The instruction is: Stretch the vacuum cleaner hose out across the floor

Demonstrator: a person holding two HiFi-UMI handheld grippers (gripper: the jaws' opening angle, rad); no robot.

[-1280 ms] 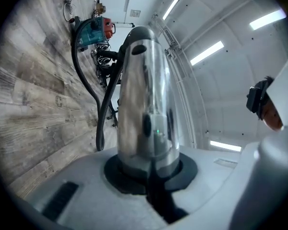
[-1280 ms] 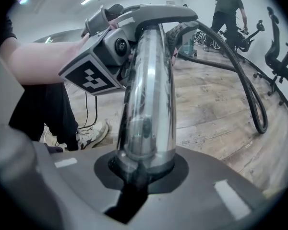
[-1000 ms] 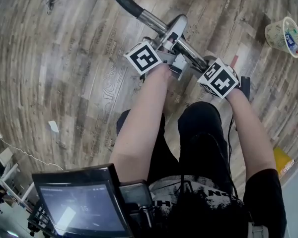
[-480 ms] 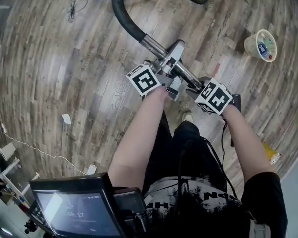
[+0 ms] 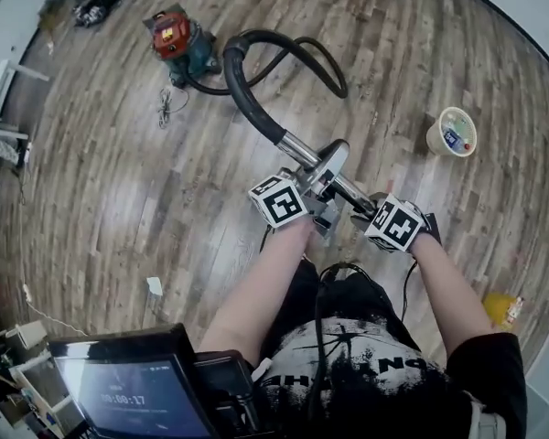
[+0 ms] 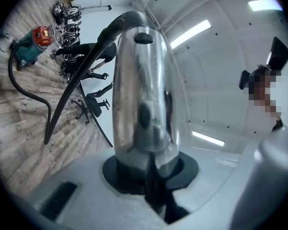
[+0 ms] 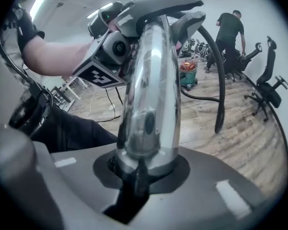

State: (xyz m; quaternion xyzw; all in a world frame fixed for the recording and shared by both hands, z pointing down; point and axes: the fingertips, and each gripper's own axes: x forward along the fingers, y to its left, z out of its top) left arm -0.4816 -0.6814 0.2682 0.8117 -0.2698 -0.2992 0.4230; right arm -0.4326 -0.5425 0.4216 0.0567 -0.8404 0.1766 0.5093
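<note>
Hose (image 5: 241, 90): black, curves from red vacuum (image 5: 176, 37) on wood floor (image 5: 119, 181) to chrome wand (image 5: 299, 152). Left gripper (image 6: 151, 176) clamped on wand, jaws just easing apart. Right gripper (image 7: 139, 171) likewise, farther from hose end.

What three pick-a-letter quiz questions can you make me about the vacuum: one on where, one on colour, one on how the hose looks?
1. Where does the vacuum cleaner stand?
A. on the wooden floor
B. on a desk
C. on a chair

2. What colour is the hose?
A. yellow
B. black
C. white

3. How does the hose lie?
A. pulled dead straight
B. curved in a loop
C. cut in two pieces

Answers:
1 A: in the head view it sits on the boards, far ahead.
2 B: it is dark all along.
3 B: it swings round in a bend before it reaches the metal tube.
</note>
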